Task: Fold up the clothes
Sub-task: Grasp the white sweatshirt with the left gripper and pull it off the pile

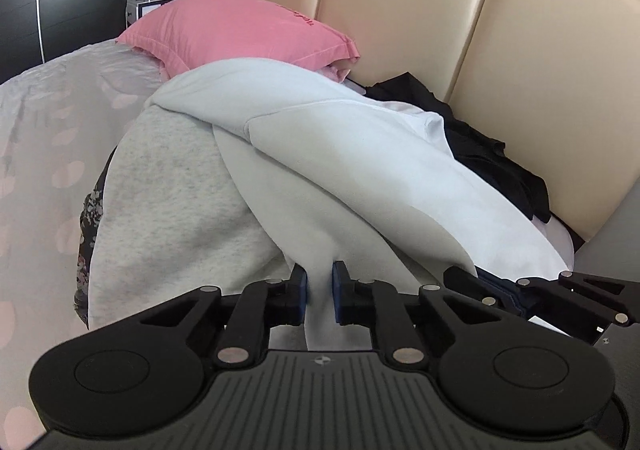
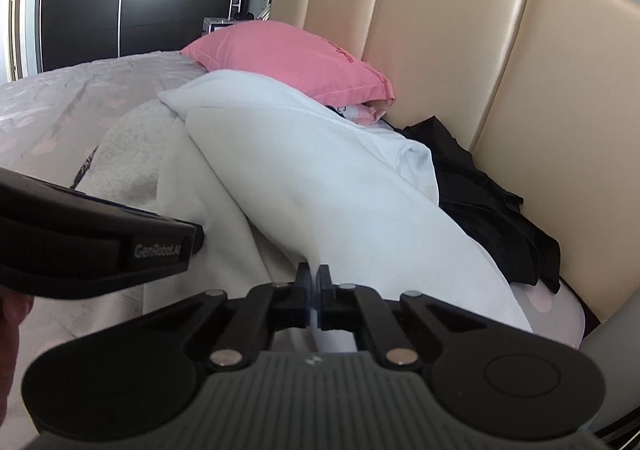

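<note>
A pale blue-white sweatshirt (image 1: 320, 154) (image 2: 304, 170) lies draped across the bed over a heather-grey garment (image 1: 172, 210) (image 2: 128, 142). My left gripper (image 1: 319, 290) is shut on a fold of the pale sweatshirt's near edge, cloth pinched between its blue pads. My right gripper (image 2: 313, 290) is shut on the same sweatshirt's edge a little to the right, its jaws nearly touching. The right gripper's linkage (image 1: 540, 290) shows at the right of the left wrist view. The left gripper's body (image 2: 92, 238) crosses the left of the right wrist view.
A pink pillow (image 1: 240, 26) (image 2: 292, 58) rests against the beige padded headboard (image 1: 440, 10) (image 2: 480, 50). A black garment (image 1: 480, 154) (image 2: 488, 210) is heaped by the headboard. A patterned dark cloth (image 1: 90, 218) peeks from under the grey garment. The bedspread (image 1: 48, 122) stretches left; dark wardrobe doors (image 2: 120, 2) stand behind.
</note>
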